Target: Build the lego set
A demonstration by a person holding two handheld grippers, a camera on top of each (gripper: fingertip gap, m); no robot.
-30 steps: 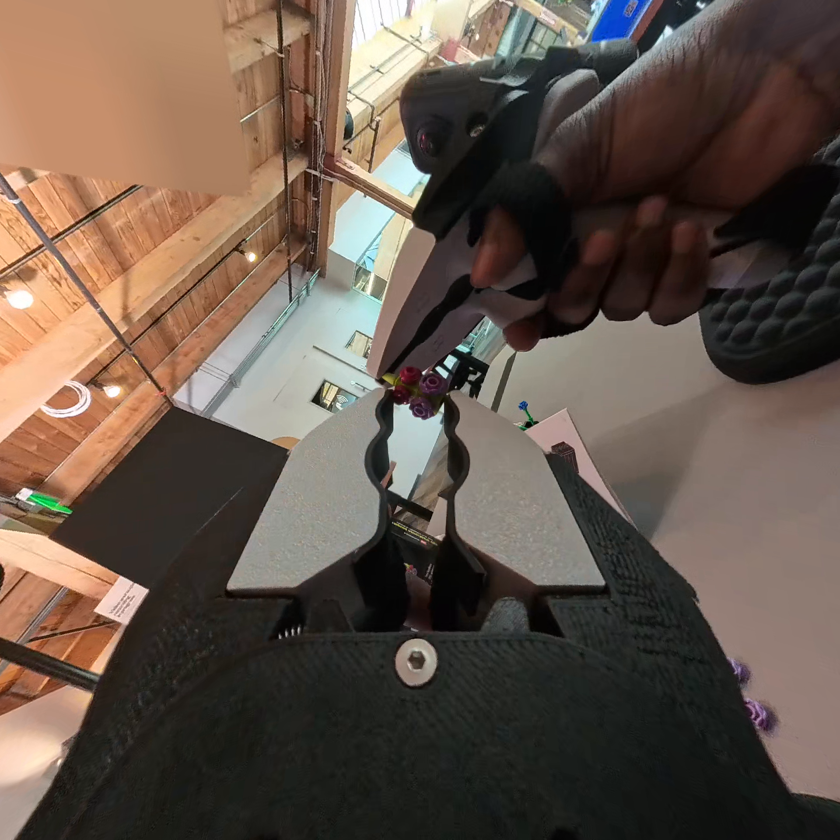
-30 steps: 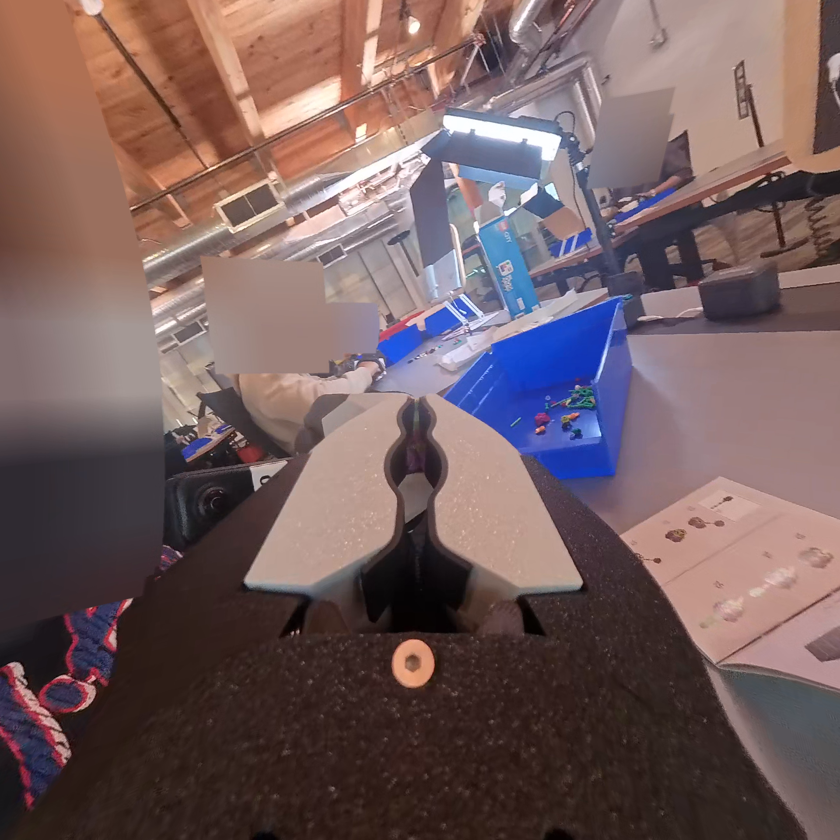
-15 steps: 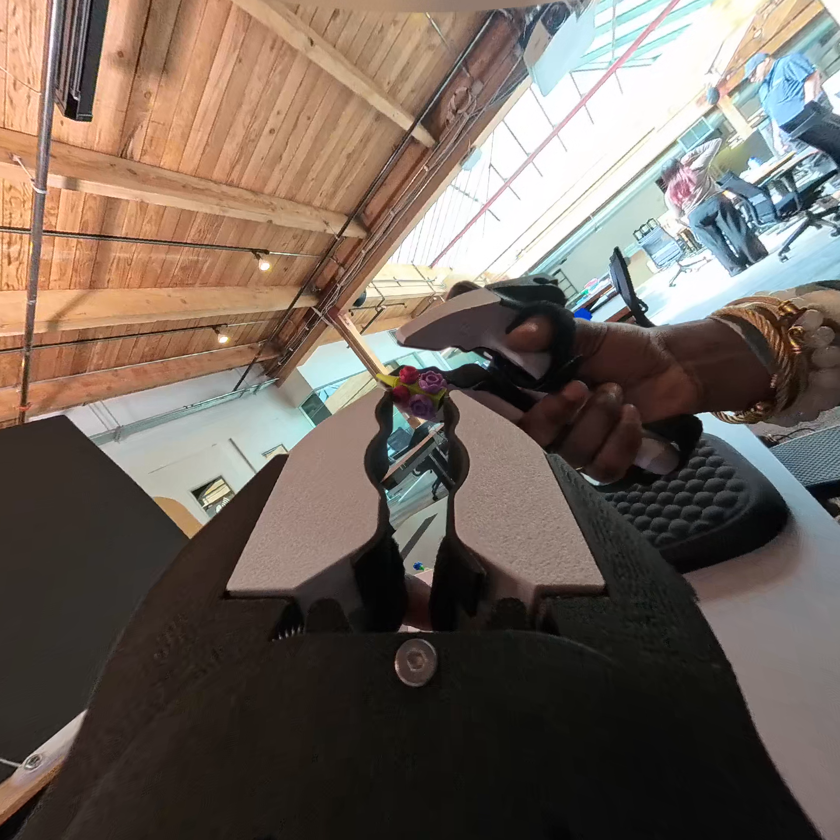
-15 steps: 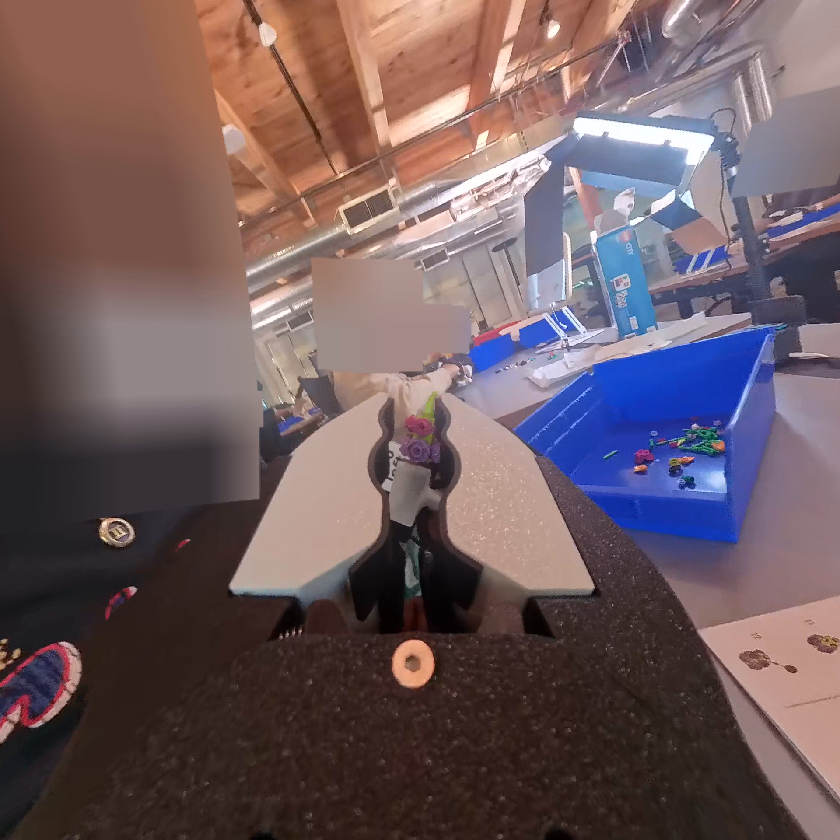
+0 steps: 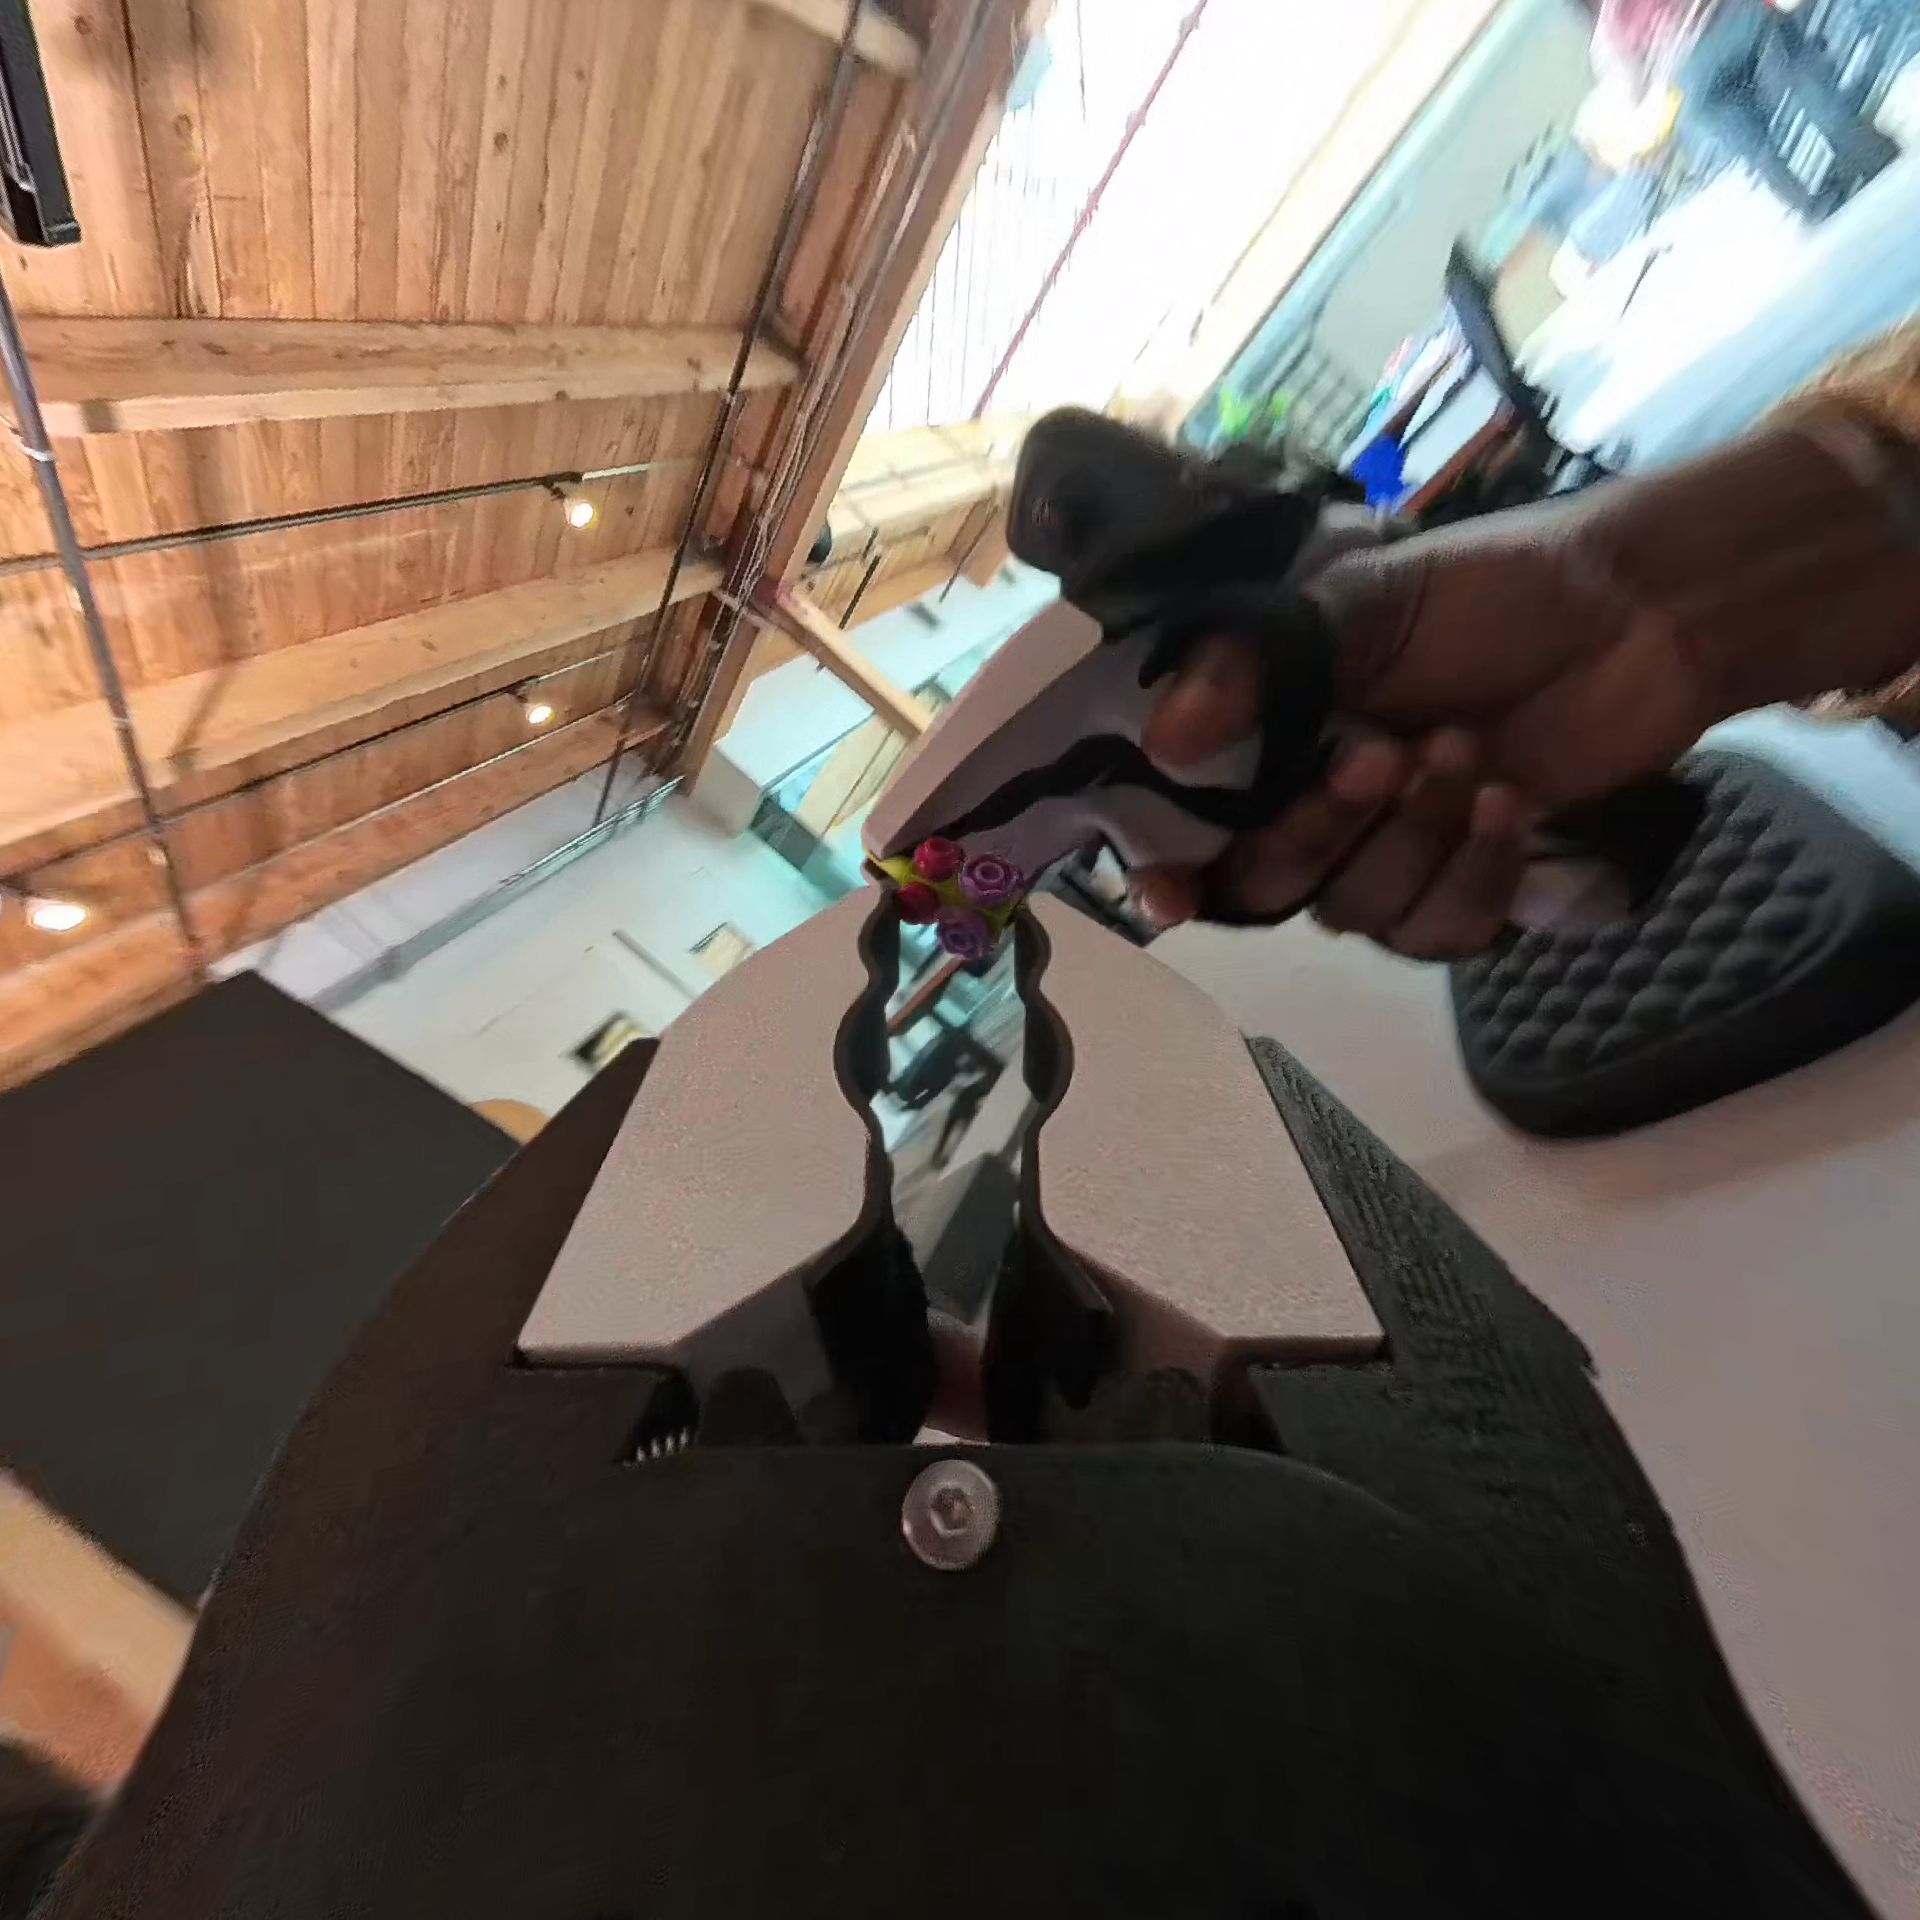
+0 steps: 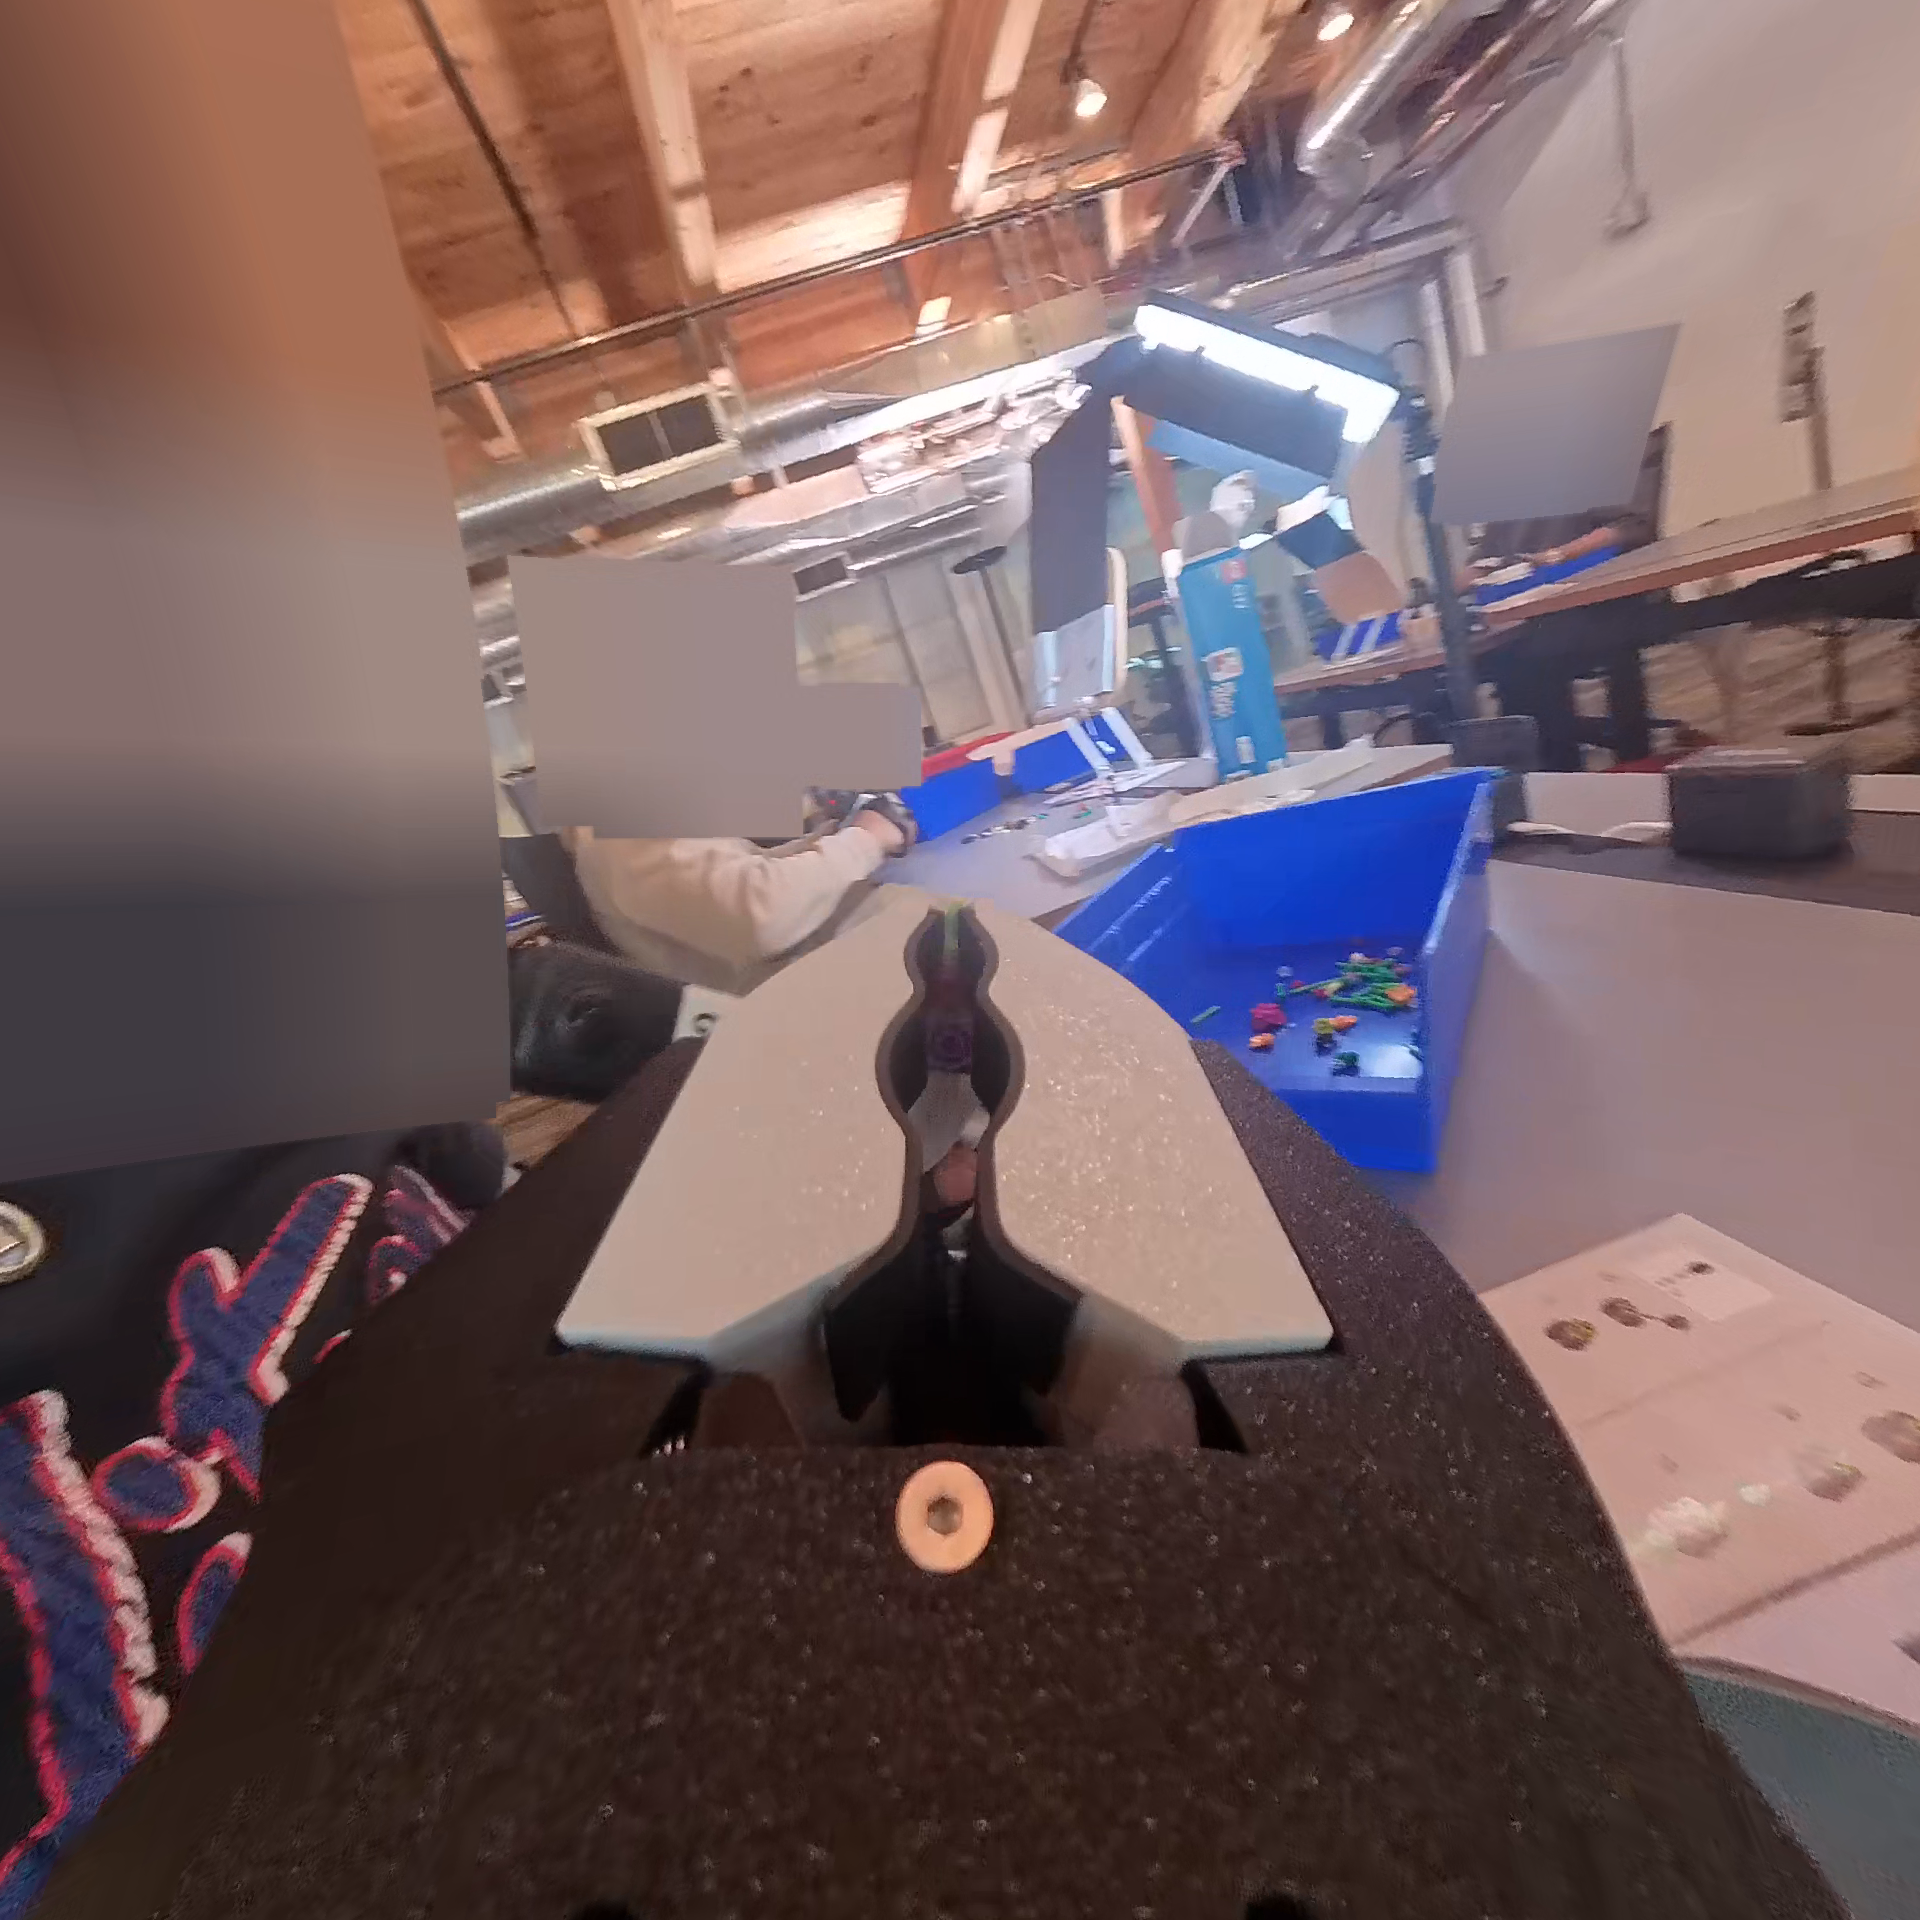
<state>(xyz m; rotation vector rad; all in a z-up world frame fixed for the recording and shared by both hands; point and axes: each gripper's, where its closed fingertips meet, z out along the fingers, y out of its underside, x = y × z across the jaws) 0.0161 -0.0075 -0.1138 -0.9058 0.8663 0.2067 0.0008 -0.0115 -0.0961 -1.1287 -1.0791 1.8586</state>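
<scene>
A small lego flower cluster [image 5: 961, 894], red and purple blossoms on a lime-green piece, sits between the tips of my left gripper [image 5: 953, 920], which is shut on it. My right gripper [image 5: 896, 847], held in a hand [image 5: 1507, 665], comes in from the right, and its tips meet the cluster's lime-green edge. In the right wrist view my right gripper [image 6: 954, 916] is nearly closed, with a lime-green sliver [image 6: 953, 927] pinched at its tips. A purple blossom [image 6: 951, 1044] shows in the gap behind. Both grippers are raised above the table [image 5: 1662, 1299].
A blue bin [image 6: 1320, 862] with several loose lego pieces [image 6: 1351, 982] stands on the grey table ahead to the right. An open instruction booklet [image 6: 1714, 1403] lies at lower right. A black bumpy mat [image 5: 1704, 956] lies on the table. A person sits at a far table. My two grippers' fingertips are within a few centimetres of each other.
The right gripper's jaws have narrowed onto the lime-green piece. Both grippers have swung and tilted together. The flower cluster stays in the left gripper.
</scene>
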